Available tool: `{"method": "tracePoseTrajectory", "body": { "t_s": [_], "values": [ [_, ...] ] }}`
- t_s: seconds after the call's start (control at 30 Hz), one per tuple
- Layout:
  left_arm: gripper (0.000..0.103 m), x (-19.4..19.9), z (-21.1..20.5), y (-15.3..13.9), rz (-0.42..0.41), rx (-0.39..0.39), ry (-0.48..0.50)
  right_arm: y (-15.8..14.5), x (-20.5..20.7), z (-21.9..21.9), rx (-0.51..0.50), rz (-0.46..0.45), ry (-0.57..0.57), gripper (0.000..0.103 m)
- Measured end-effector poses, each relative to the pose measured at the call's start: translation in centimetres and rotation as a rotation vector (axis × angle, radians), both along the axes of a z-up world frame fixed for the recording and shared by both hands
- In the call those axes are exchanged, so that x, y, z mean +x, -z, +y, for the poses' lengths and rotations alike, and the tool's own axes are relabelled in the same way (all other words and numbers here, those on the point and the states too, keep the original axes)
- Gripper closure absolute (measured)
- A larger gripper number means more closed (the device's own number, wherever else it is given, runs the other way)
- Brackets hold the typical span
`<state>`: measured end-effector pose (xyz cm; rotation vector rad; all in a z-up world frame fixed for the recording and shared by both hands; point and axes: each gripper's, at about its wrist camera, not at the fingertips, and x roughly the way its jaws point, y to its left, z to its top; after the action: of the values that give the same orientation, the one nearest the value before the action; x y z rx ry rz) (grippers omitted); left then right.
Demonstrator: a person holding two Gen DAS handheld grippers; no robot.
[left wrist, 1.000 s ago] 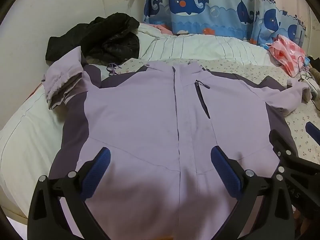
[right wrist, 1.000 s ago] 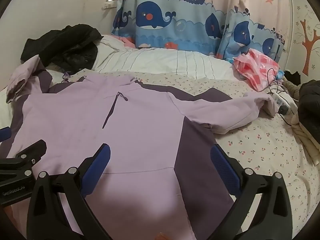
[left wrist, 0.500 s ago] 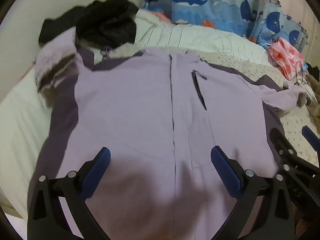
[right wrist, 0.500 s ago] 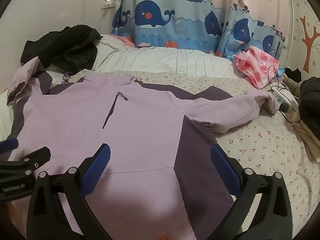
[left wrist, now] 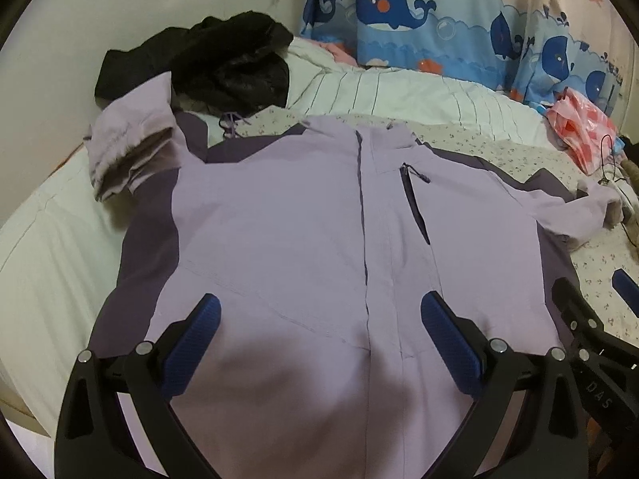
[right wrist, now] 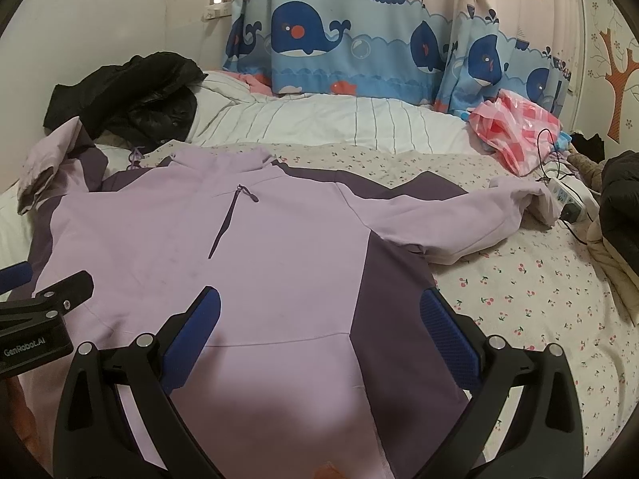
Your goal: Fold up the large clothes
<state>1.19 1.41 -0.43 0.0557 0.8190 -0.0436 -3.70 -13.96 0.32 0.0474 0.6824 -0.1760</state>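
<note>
A lilac jacket (left wrist: 287, 219) with dark purple side panels lies front up and spread flat on the bed; it also fills the right wrist view (right wrist: 255, 247). Its left sleeve (left wrist: 131, 147) is bunched up at the far left. Its right sleeve (right wrist: 459, 215) stretches out to the right. My left gripper (left wrist: 319, 319) is open and empty, hovering over the jacket's lower front near the zip. My right gripper (right wrist: 319, 315) is open and empty over the lower right part. Each gripper shows at the edge of the other's view.
A black garment (left wrist: 223, 64) lies at the far left by the wall. A pink plastic bag (right wrist: 515, 127) and a power strip with cables (right wrist: 567, 195) lie at the right. A dark coat (right wrist: 623, 199) sits at the right edge. A whale curtain (right wrist: 359, 40) hangs behind.
The left gripper dipped forward over the jacket and has drawn back up to about where it was. The right gripper has barely moved. The jacket lies as before.
</note>
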Motion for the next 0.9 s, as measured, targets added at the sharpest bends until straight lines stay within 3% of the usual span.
{"method": "tracePoseTrajectory", "body": {
  "t_s": [0.9],
  "values": [
    [0.007, 0.2, -2.1, 0.8, 0.028, 0.017, 0.030, 0.0, -0.1, -0.3, 0.024, 0.012, 0.007, 0.006]
  ]
}}
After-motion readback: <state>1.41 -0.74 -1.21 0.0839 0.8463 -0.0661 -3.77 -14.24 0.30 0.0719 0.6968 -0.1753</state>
